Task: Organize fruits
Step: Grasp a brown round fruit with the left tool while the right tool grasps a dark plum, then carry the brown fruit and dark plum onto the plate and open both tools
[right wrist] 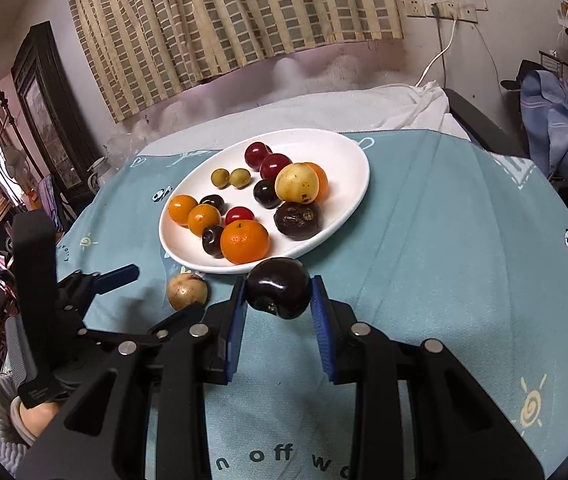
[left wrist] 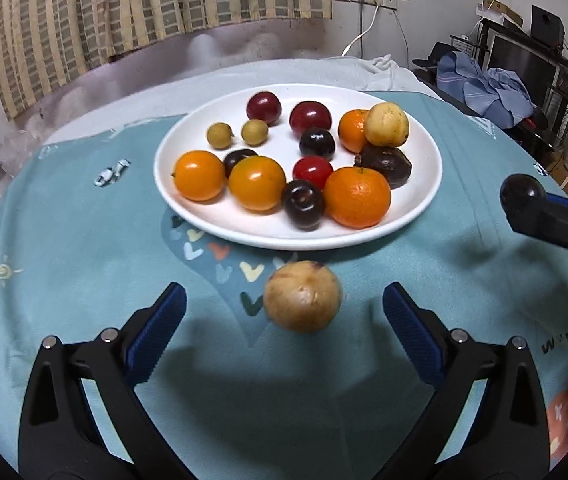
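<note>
A white plate (left wrist: 415, 208) holds several fruits: oranges, red and dark plums, two small green fruits, a yellow fruit and a wrinkled dark one. It also shows in the right wrist view (right wrist: 347, 184). A tan round fruit (left wrist: 302, 297) lies on the cloth just in front of the plate, between the open fingers of my left gripper (left wrist: 284, 316), untouched. It also shows in the right wrist view (right wrist: 186, 291). My right gripper (right wrist: 278, 300) is shut on a dark plum (right wrist: 278, 288), held just before the plate's near rim. The dark plum shows in the left wrist view (left wrist: 523, 196).
A teal printed cloth (left wrist: 84, 260) covers the round table. A white cloth (right wrist: 383, 104) lies bunched at the far edge. Curtains, wall sockets and a cable are behind. Blue clothes (left wrist: 483, 88) and shelving stand at the right.
</note>
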`<action>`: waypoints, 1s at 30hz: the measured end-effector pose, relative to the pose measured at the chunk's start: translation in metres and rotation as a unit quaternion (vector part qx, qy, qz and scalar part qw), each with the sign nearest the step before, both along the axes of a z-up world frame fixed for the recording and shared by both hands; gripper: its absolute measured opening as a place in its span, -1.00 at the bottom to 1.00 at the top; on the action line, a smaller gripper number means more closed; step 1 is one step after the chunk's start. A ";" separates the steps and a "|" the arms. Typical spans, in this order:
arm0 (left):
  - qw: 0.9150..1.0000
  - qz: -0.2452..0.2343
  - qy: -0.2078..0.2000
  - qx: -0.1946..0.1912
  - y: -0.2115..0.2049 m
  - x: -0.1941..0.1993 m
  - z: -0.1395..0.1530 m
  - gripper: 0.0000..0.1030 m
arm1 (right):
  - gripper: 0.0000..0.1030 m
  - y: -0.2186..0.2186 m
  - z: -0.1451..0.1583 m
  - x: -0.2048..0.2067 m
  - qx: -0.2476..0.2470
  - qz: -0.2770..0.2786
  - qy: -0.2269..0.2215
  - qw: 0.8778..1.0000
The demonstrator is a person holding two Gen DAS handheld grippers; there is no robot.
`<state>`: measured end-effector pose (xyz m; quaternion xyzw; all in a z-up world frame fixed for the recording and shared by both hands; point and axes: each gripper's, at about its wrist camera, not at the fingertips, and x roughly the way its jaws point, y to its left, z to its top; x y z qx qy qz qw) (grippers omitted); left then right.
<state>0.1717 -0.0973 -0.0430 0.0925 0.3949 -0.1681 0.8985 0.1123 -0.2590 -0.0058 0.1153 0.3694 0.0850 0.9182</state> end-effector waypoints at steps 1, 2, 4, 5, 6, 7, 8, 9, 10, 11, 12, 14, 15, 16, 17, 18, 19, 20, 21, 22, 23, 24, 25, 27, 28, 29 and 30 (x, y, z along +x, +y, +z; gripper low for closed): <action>1.000 0.000 0.002 -0.001 0.000 0.001 -0.002 0.93 | -0.38 0.000 0.000 0.000 0.001 0.000 0.000 1.000; 1.000 -0.002 0.004 0.001 -0.001 0.003 -0.003 0.89 | -0.38 0.000 0.000 0.000 0.000 0.000 0.000 1.000; 1.000 -0.006 0.010 0.001 -0.003 0.005 -0.007 0.74 | -0.38 0.002 -0.002 0.000 0.002 0.002 0.002 1.000; 1.000 -0.009 0.015 0.001 -0.005 0.007 -0.009 0.58 | -0.38 0.003 -0.002 0.000 0.001 0.003 0.003 1.000; 1.000 -0.013 0.020 0.000 -0.005 0.008 -0.011 0.48 | -0.38 0.003 -0.002 0.001 0.001 0.004 0.003 1.000; 0.999 -0.019 0.027 0.001 -0.008 0.009 -0.014 0.27 | -0.38 0.005 -0.003 0.001 0.001 0.005 0.004 1.000; 0.999 -0.022 0.029 0.002 -0.009 0.009 -0.014 0.18 | -0.38 0.005 -0.003 0.001 0.001 0.005 0.004 1.000; 0.999 -0.023 0.027 0.003 -0.009 0.009 -0.014 0.13 | -0.38 0.006 -0.004 0.001 0.001 0.006 0.004 1.000; 0.999 -0.028 0.026 0.001 -0.009 0.008 -0.014 -0.04 | -0.38 0.006 -0.004 0.000 0.001 0.007 0.004 1.000; 0.999 -0.028 0.024 0.003 -0.009 0.007 -0.014 -0.16 | -0.38 0.006 -0.004 0.000 0.001 0.007 0.004 1.000; 0.999 -0.028 0.022 -0.001 -0.008 0.007 -0.014 -0.19 | -0.38 0.006 -0.004 0.000 0.002 0.008 0.004 1.000; 0.999 -0.028 0.023 -0.017 -0.003 0.005 -0.012 -0.20 | -0.38 0.007 -0.004 0.000 0.002 0.009 0.004 1.000; 0.999 -0.025 0.021 -0.022 0.000 0.003 -0.010 -0.20 | -0.38 0.007 -0.004 0.000 0.003 0.009 0.004 1.000; 0.999 -0.023 0.016 -0.025 0.006 -0.002 -0.006 -0.20 | -0.38 0.007 -0.004 0.000 0.004 0.009 0.004 1.000; 0.999 -0.022 0.013 -0.027 0.011 -0.006 -0.004 -0.20 | -0.38 0.007 -0.004 0.000 0.005 0.010 0.004 1.000; 0.999 -0.021 0.009 -0.031 0.016 -0.011 -0.001 -0.20 | -0.38 0.007 -0.004 0.000 0.005 0.011 0.003 1.000; 0.999 -0.018 0.007 -0.038 0.023 -0.017 0.003 -0.20 | -0.38 0.008 -0.004 0.000 0.005 0.012 0.003 1.000; 0.999 -0.015 0.003 -0.043 0.029 -0.022 0.007 -0.20 | -0.38 0.008 -0.005 0.000 0.005 0.013 0.004 1.000; 0.999 -0.011 -0.002 -0.047 0.035 -0.027 0.011 -0.20 | -0.38 0.010 -0.006 -0.001 0.005 0.015 0.004 1.000; 0.999 -0.005 -0.014 -0.049 0.042 -0.035 0.017 -0.20 | -0.38 0.012 -0.007 -0.002 0.004 0.018 0.005 1.000; 0.999 0.002 -0.026 -0.048 0.047 -0.041 0.023 -0.20 | -0.38 0.014 -0.008 -0.002 0.003 0.021 0.006 1.000; 0.998 0.007 -0.034 -0.048 0.050 -0.046 0.026 -0.20 | -0.38 0.019 -0.009 -0.003 -0.001 0.027 0.008 1.000; 0.998 0.013 -0.044 -0.048 0.054 -0.052 0.030 -0.20 | -0.38 0.023 -0.010 -0.005 -0.004 0.033 0.008 0.999; 0.997 0.022 -0.056 -0.042 0.059 -0.063 0.032 -0.20 | -0.38 0.031 -0.012 -0.008 -0.010 0.045 0.009 0.999; 0.997 0.023 -0.058 -0.041 0.060 -0.066 0.033 -0.20 | -0.38 0.036 -0.013 -0.011 -0.013 0.052 0.010 0.999; 0.997 0.025 -0.060 -0.038 0.061 -0.069 0.033 -0.20 | -0.38 0.040 -0.014 -0.013 -0.016 0.057 0.010 0.998; 0.997 0.026 -0.062 -0.037 0.063 -0.071 0.033 -0.20 | -0.38 0.043 -0.015 -0.016 -0.019 0.061 0.011 0.998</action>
